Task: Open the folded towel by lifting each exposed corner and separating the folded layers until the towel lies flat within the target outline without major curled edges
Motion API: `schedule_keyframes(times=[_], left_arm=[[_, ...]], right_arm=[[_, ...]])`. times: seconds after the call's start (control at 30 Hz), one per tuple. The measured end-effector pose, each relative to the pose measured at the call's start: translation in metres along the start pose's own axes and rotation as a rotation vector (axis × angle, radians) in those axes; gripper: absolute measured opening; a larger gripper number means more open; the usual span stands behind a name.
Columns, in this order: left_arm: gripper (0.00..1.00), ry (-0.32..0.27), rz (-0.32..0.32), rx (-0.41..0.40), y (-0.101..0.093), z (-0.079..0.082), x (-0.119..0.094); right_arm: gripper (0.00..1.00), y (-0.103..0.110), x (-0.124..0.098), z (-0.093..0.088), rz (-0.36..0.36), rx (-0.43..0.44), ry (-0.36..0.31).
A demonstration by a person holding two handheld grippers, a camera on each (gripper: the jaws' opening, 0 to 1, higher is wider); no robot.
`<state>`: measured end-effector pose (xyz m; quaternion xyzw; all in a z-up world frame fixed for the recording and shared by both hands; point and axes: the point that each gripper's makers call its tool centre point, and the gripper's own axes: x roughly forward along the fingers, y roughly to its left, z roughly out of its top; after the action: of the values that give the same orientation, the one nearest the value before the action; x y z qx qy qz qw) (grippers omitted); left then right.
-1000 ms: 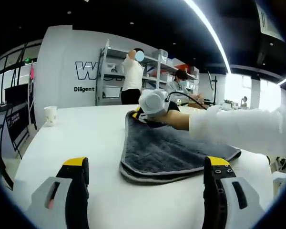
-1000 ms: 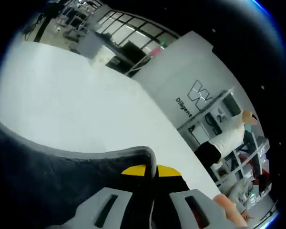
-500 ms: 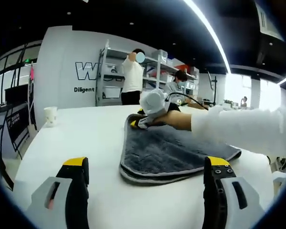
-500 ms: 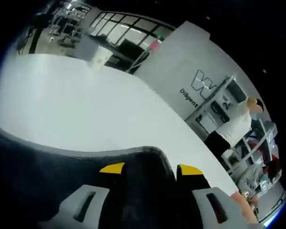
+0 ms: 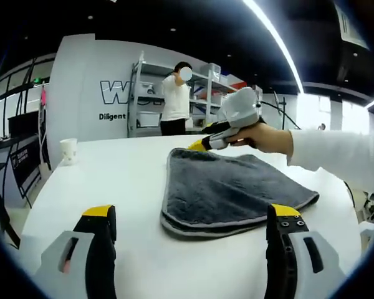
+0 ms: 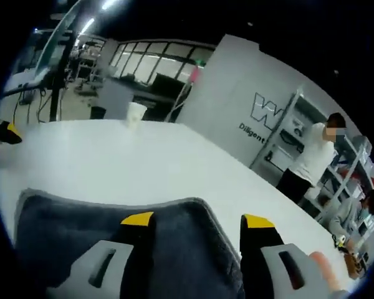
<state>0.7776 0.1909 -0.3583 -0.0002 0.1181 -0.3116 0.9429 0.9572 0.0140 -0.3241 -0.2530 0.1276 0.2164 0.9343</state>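
While the left tongs [image 5: 190, 233] hover low over the white tabletop [image 5: 112, 180] with their two yellow-tipped jaws spread wide and nothing between them, a grey towel [image 5: 227, 190] lies folded just ahead of them, between the lines of the two jaws. In the left gripper view the towel shows at least two layers, with a paler border running along its near edge, and its near corner sits a little closer to the right-hand jaw. Beyond the far edge of the towel, the right tongs [image 5: 202, 144] come in from the right, held by a hand [image 5: 265, 136] in a white sleeve [image 5: 340, 159]. Their yellow tips hang just above the towel's far corner, apart from the cloth.

In the right gripper view the right tongs [image 6: 199, 219] have their jaws parted, with no cloth between them; the towel [image 6: 68, 218] spreads dark grey beneath and around both jaws, its rounded far edge just past the tips. A white paper cup [image 6: 136, 114] stands well beyond the tongs on the far part of the tabletop; the left gripper view has the cup [image 5: 68, 151] far off to the left. A person in a white top [image 5: 174, 99] stands at metal shelves [image 5: 202, 93] past the tabletop, by a wall with dark lettering [image 5: 115, 93].
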Motion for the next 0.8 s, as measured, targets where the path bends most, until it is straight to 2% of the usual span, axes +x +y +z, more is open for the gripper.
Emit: schedule_keyframes(times=[0.1, 0.17, 0.23, 0.43, 0.57, 0.67, 0.7, 0.8], left_arm=[[1.0, -0.001, 0.0, -0.003, 0.001, 0.001, -0.001], [1.0, -0.007, -0.001, -0.002, 0.0, 0.002, -0.002], [1.0, -0.008, -0.001, 0.0, -0.001, 0.002, -0.002], [1.0, -0.013, -0.002, 0.003, 0.0, 0.004, -0.002], [1.0, -0.015, -0.003, 0.004, -0.002, 0.002, -0.003], [1.0, -0.011, -0.013, -0.008, -0.004, 0.0, -0.002], [1.0, -0.008, -0.013, -0.007, -0.005, -0.002, -0.002], [1.0, -0.007, -0.011, -0.002, -0.006, -0.003, -0.002]], right_arm=[[0.59, 0.007, -0.035, -0.004, 0.031, 0.021, -0.016], [0.6, 0.008, -0.049, -0.005, 0.038, 0.01, -0.029], [0.6, 0.01, -0.074, -0.007, 0.051, 0.037, -0.059], [0.7, 0.017, -0.136, -0.014, 0.041, 0.101, -0.136], [0.72, 0.017, -0.177, -0.026, 0.01, 0.158, -0.172], [0.77, 0.016, -0.196, -0.037, 0.002, 0.197, -0.171], [0.79, 0.018, -0.211, -0.044, 0.002, 0.229, -0.179], [0.84, 0.018, -0.233, -0.058, -0.008, 0.26, -0.182]])
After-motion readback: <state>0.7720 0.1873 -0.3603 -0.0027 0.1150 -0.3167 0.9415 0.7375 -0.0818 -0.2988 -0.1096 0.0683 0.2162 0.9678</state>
